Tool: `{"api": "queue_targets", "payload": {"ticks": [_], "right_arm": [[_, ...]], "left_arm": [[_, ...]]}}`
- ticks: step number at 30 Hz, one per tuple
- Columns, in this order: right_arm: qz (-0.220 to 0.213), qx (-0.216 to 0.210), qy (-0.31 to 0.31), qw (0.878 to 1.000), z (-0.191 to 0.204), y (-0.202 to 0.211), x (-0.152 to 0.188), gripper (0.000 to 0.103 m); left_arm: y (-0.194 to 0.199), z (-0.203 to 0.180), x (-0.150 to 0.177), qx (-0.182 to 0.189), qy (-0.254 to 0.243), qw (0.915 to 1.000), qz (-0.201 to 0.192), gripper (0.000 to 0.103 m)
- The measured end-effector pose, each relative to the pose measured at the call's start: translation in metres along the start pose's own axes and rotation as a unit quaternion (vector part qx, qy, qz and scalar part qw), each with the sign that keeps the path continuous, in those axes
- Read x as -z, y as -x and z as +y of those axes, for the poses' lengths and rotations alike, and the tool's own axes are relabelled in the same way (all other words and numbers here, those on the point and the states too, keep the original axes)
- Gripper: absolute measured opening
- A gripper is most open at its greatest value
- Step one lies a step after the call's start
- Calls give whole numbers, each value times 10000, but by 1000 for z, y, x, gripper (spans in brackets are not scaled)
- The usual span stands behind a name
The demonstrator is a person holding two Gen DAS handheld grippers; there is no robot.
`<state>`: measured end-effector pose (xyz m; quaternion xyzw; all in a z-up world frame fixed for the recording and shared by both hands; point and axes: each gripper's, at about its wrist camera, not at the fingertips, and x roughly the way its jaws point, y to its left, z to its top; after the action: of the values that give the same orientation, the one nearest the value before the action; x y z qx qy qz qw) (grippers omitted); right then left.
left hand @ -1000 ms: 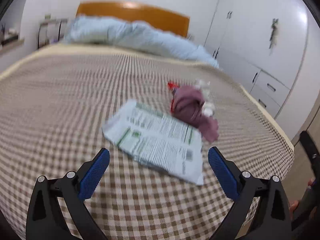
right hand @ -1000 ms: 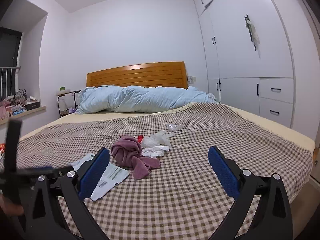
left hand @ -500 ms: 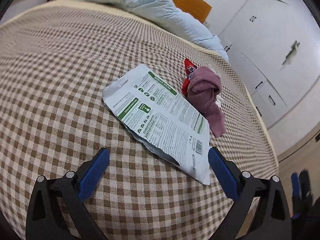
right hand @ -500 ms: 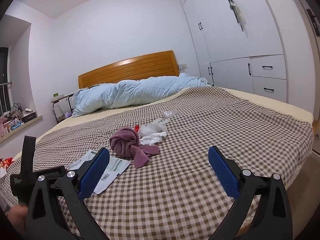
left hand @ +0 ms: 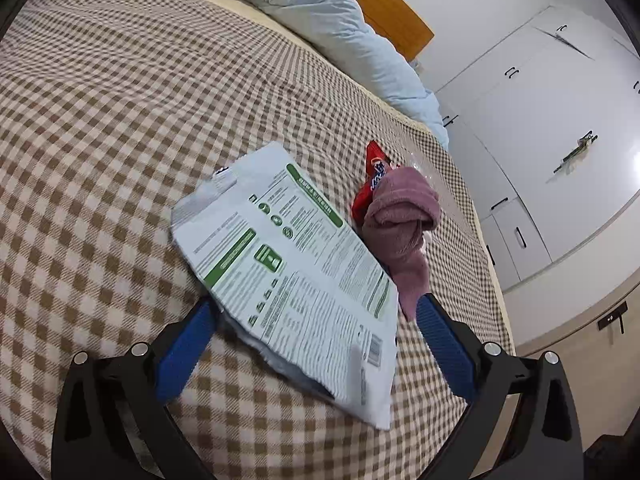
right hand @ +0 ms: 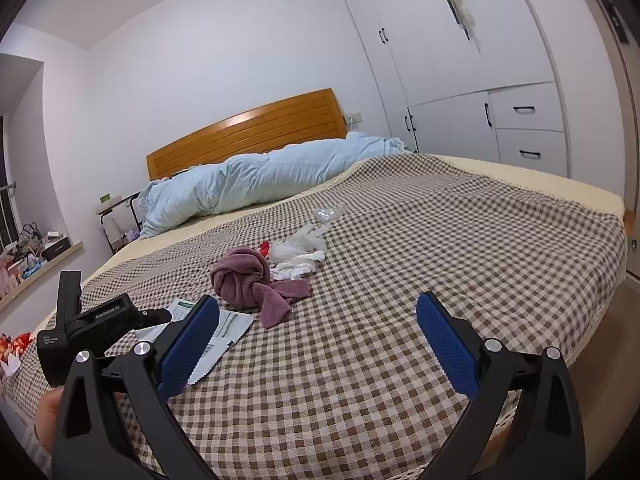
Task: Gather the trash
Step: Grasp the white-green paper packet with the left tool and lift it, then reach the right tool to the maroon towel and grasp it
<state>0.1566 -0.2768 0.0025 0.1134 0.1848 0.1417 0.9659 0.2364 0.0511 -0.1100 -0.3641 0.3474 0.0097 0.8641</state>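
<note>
White-green printed pouch [left hand: 296, 276] flat on checked bedspread [left hand: 100, 152], centre frame, torn edge toward camera. Purple cloth [left hand: 400, 224] touching at 2 o'clock, red wrapper [left hand: 370, 184] beyond.

Advice: slide 1 finger under raised near edge, pinch edge only, keep clear of cloth.

Left gripper [left hand: 316, 312]: jaws wide, straddling pouch, nothing held.

Right gripper [right hand: 318, 320]: jaws wide, empty, hovering over bedspread.

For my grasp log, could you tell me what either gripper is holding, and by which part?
Nothing is held. The left gripper straddles the near end of the flat white package, jaws open; the right gripper is open over the bed.
</note>
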Motion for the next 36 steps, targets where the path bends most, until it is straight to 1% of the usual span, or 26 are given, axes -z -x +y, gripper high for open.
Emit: {"api": "queue_targets", "payload": {"ticks": [3,10,11,12,13,14,15,17,19,21,22,24,25,26,27,29,30,32,33,35,36], "right_arm": [[62,20,-111,9999,-4,-2,0,95],[171,143,-514,9984,-25,-4,0,95],[184,153,-589,9980,-29,-4,-1,95],[203,171,-701,9972,-33,-5,-1,95],[223,182,-788,9965,-37,-6,-1,95],[245,180,-880,9957,-40,-6,0,95],[277,169,-996,9945,-44,-7,0,95],[337,192,-1127,9929,-49,-7,1,95],[378,196,-1160,9923,-51,-6,0,95],[398,180,-1170,9922,-52,-5,0,95],[398,190,-1170,9922,-53,-5,0,95],[404,194,-1182,9920,-54,-4,0,95],[414,192,-1189,9919,-54,-4,0,95],[435,189,-1188,9918,-54,-5,1,95],[454,183,-1179,9918,-54,-5,2,95],[504,192,-1127,9922,-52,-7,4,95],[538,209,-1079,9925,-50,-9,6,95],[581,222,-1017,9929,-46,-11,8,95],[600,229,-990,9930,-44,-12,10,95],[628,245,-934,9933,-41,-15,12,95],[640,255,-899,9936,-39,-16,13,95]], "left_arm": [[-7,-6,-3,-68,-90,9999,-67,95],[-29,-24,-7,-320,-682,9971,-50,95],[-29,-25,-7,-300,-716,9970,-45,89],[-29,-25,-7,-225,-707,9972,-28,69],[-31,-23,-7,-166,-578,9982,16,56],[-32,-19,-6,-158,-468,9988,39,33],[-33,-16,-5,-166,-390,9991,54,17],[-34,-11,-4,7,-253,9996,106,11],[-30,-14,-3,109,-270,9996,58,7],[-21,-22,-1,51,-469,9988,-102,6],[-12,-32,1,-100,-741,9968,-298,6],[4,-44,5,-451,-1216,9895,-640,5],[14,-55,7,-630,-1568,9814,-915,5],[21,-62,9,-718,-1793,9752,-1083,3],[30,-71,11,-855,-2081,9657,-1295,1],[40,-80,15,-1100,-2438,9510,-1549,0],[45,-84,17,-1274,-2644,9405,-1712,0],[51,-85,19,-1514,-2862,9274,-1873,0],[52,-86,18,-1593,-2901,9233,-1950,0],[56,-86,19,-1799,-3083,9112,-2055,0],[58,-86,19,-1858,-3134,9078,-2076,0]]}}
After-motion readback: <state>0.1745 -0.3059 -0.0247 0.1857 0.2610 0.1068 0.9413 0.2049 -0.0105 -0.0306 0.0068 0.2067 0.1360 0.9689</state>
